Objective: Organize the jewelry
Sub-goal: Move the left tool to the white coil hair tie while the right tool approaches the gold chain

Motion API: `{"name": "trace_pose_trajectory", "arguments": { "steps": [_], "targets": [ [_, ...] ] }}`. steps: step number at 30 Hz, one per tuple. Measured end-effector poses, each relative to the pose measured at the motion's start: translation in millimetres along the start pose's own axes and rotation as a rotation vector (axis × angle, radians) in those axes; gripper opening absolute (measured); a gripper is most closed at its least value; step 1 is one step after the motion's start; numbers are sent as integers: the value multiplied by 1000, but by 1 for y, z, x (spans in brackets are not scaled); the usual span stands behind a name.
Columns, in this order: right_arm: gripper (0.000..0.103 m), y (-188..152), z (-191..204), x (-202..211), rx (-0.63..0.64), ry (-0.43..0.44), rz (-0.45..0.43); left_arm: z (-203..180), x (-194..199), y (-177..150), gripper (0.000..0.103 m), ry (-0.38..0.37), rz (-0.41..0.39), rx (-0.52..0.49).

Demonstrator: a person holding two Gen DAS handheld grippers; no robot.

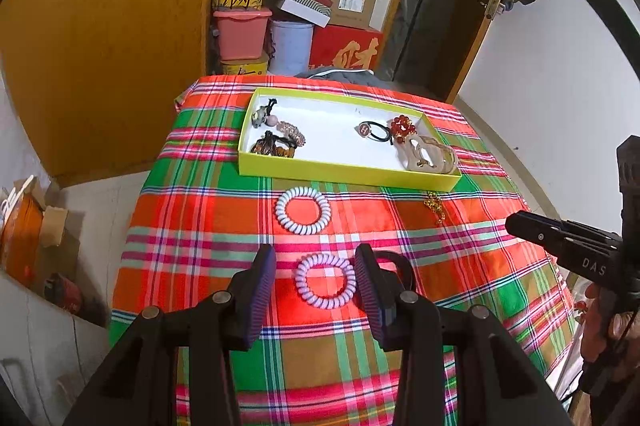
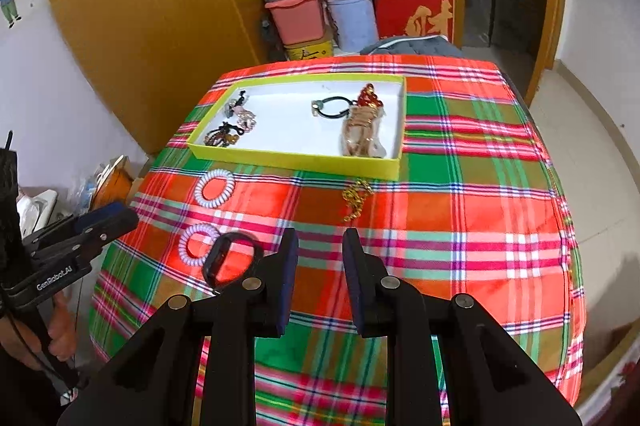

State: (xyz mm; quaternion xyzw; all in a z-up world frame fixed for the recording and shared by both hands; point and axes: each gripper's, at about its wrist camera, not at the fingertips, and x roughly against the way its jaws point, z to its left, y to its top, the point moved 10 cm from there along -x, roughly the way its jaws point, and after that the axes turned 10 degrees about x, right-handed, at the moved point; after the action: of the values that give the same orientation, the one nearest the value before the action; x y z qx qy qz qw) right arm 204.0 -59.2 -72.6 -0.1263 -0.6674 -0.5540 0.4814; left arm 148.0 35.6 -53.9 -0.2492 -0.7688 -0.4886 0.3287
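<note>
A yellow-rimmed white tray sits at the far side of the plaid table and holds hair ties, beads and a clear packet. On the cloth lie a white spiral hair tie, a lilac spiral hair tie, a black ring band and a gold chain. My left gripper is open, its fingers on either side of the lilac tie. My right gripper is open and empty over the cloth, short of the chain.
The table is covered by a red, green and orange plaid cloth. Stacked boxes and bins stand behind it beside a wooden wardrobe. A door stands open at the right.
</note>
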Motion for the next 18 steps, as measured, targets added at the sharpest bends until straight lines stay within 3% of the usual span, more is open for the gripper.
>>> {"name": "trace_pose_trajectory", "arguments": {
  "steps": [18],
  "targets": [
    [23,-10,-10,-31,-20,5,53,19,-20,-13,41,10,51,40]
  ]
}}
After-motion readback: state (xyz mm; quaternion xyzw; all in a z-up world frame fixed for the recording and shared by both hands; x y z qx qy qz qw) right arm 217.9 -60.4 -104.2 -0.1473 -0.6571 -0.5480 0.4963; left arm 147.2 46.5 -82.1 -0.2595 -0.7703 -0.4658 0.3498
